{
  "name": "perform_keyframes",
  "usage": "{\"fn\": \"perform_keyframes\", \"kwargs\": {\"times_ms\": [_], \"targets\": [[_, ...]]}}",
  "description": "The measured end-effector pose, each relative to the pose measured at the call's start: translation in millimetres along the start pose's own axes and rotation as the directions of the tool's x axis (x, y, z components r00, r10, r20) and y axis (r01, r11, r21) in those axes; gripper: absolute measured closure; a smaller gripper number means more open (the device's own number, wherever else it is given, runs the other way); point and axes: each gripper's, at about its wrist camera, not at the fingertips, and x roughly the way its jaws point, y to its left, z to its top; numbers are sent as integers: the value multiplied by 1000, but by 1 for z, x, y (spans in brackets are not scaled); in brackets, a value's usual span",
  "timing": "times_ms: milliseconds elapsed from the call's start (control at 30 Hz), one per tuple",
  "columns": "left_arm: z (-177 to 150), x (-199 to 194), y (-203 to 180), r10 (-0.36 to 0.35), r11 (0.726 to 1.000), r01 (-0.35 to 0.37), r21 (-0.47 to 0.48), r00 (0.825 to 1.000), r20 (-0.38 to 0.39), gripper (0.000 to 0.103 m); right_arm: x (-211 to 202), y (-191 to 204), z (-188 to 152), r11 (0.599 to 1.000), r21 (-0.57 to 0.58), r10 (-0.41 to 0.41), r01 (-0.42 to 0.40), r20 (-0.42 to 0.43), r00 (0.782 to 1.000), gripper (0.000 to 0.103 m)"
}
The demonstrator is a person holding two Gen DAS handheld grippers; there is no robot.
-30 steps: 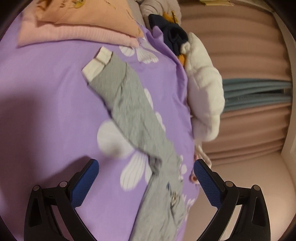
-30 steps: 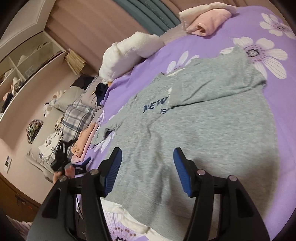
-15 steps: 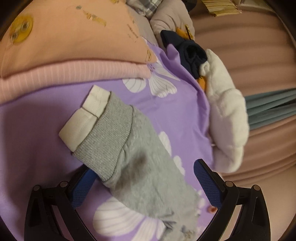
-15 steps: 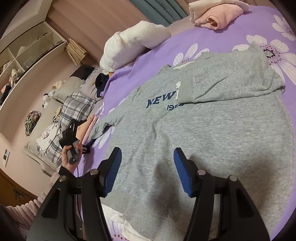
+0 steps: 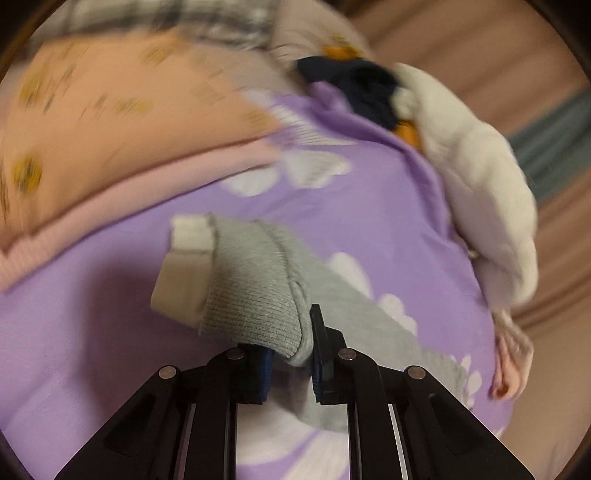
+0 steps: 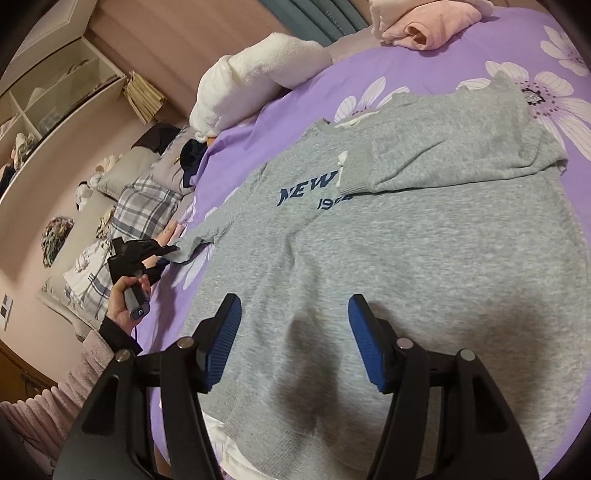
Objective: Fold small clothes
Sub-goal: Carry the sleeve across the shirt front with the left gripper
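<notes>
You worked on a bed spread with a purple floral sheet (image 6: 443, 62), pink padded wall and shelving behind it at the upper left of the right wrist view. Your left gripper (image 5: 291, 363) had just been closing, and its blue pads were clamped on the ribbed grey cuff (image 5: 255, 306) of the sleeve at the lower middle of the left wrist frame, a cream inner cuff (image 5: 184, 273) poking out to the left of it. Your right gripper (image 6: 291, 339) stood with its jaws apart over the lower body of the grey sweatshirt (image 6: 424, 258), nothing between the pads; I could not tell whether they touched the cloth. The sweatshirt lay flat across the centre of the sheet, its other sleeve (image 6: 443, 147) already folded over the chest and covering part of the navy lettering. It looked like soft, light knit that would drape and drag rather than hold a line, so the thicker ribbed cuff was a sound place to pinch, and the hem probably the next. The left wrist view alone showed the grip close up, plus the stacked peach and pink clothes (image 5: 122, 147) at upper left and the white fleece bundle (image 5: 480, 192) at the right. Only the right wrist view showed the whole garment, your left hand (image 6: 125, 299) and pink sleeve at the lower left, and another folded pink pile (image 6: 424, 22) at the top right.
</notes>
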Motion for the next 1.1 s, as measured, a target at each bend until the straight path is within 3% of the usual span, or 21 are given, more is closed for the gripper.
{"fn": "perform_keyframes", "kwargs": {"times_ms": [100,200,367,500,567,600,667,700,733,767,833,1100], "targets": [[-11,-18,-44,-24,988,20,151,999,25,89,-5,-6,-2,1000,17,2,-2,13,1000,41],[-34,-31,-96,-53,946,41,323,998,28,89,-11,-9,-6,1000,23,7,-7,22,1000,41],[-107,-39,-176,-85,805,76,588,996,-12,89,-21,-16,-11,999,46,18,-20,43,999,40],[-165,-21,-215,-74,698,125,705,992,-102,89,-26,-22,-15,997,70,19,-23,53,998,40],[-190,-8,-224,-56,661,157,734,985,-160,89,-28,-25,-17,997,77,18,-22,53,998,40],[-199,-4,-227,-54,642,185,744,979,-197,87,-30,-27,-18,997,80,15,-19,53,998,40],[-214,5,-233,-7,603,206,771,967,-253,66,-33,-30,-19,996,87,12,-16,53,999,39],[-221,7,-233,22,585,193,788,967,-253,45,-33,-31,-18,996,90,12,-17,53,999,39],[-224,6,-232,29,573,180,800,971,-239,37,-33,-32,-18,996,92,14,-19,55,998,38],[-227,2,-229,26,559,158,814,978,-208,37,-33,-33,-17,996,92,18,-23,55,998,38],[-226,-5,-221,29,557,141,819,982,-189,36,-31,-31,-14,995,92,30,-35,50,998,38],[-201,-27,-134,22,745,159,648,965,-261,35,16,-2,34,998,23,61,-60,-34,998,38]]}}
